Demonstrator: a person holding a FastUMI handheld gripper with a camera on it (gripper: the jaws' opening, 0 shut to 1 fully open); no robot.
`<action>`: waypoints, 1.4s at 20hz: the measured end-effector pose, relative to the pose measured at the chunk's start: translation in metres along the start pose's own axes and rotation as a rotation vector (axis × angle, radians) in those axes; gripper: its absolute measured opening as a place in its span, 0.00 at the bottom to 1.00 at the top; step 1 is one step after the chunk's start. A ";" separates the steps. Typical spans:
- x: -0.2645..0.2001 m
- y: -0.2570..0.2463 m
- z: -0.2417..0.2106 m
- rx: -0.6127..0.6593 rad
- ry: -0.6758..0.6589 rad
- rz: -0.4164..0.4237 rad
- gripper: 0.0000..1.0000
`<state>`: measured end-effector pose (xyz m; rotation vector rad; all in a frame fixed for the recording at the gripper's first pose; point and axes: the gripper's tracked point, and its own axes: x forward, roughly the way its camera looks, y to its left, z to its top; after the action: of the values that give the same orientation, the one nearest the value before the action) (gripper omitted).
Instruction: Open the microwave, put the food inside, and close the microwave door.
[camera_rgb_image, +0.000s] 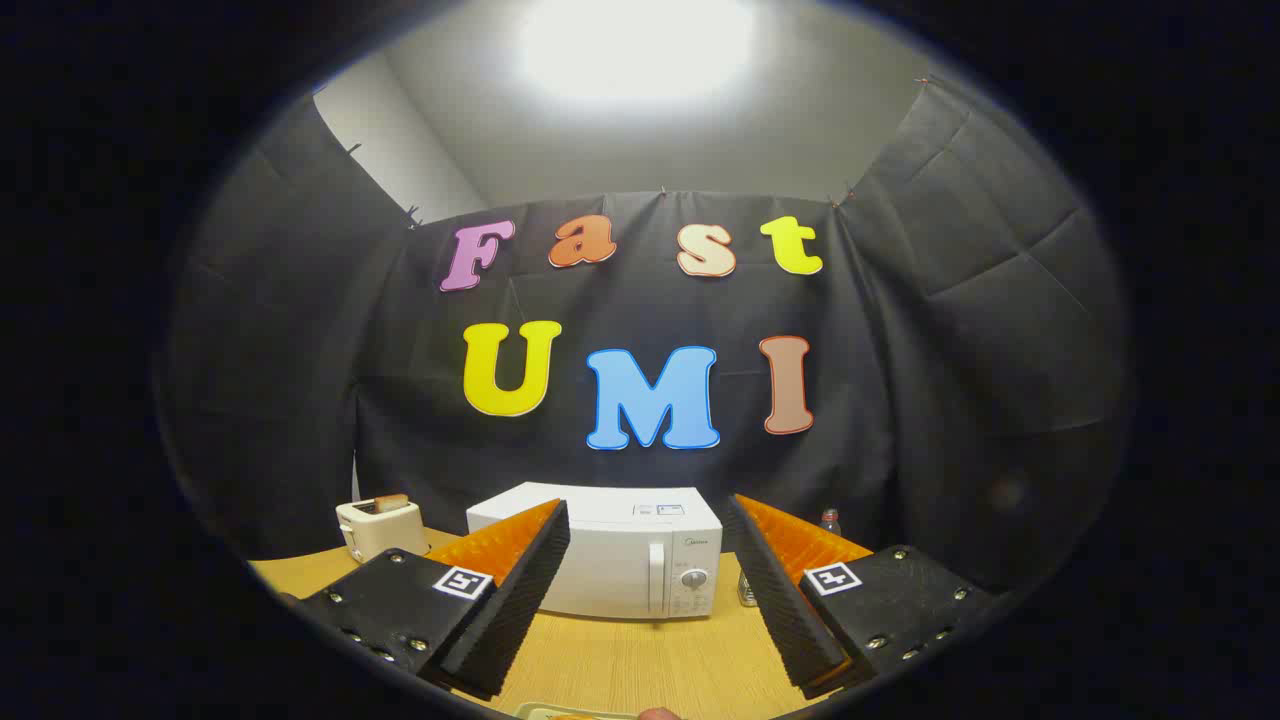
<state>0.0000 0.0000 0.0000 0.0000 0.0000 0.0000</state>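
Observation:
A white microwave stands on the wooden table beyond my fingers, its door shut and its handle and dial on the right side. My gripper is open, well short of the microwave, with nothing between the two black ribbed fingers. Just below the fingers, at the table's near edge, a sliver of a pale plate with food peeks into view; most of it is hidden.
A white toaster with a slice in it sits left of the microwave. A small bottle and a small metal shaker stand to the right of the microwave, partly behind my right finger. Bare tabletop lies between fingers and microwave.

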 end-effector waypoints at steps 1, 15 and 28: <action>0.001 0.000 -0.001 0.000 0.004 0.001 0.98; 0.036 -0.004 -0.009 0.019 0.014 0.011 0.98; 0.135 -0.041 -0.112 0.035 0.176 0.047 0.98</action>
<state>0.1352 -0.0412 -0.1120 0.0355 0.1759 0.0469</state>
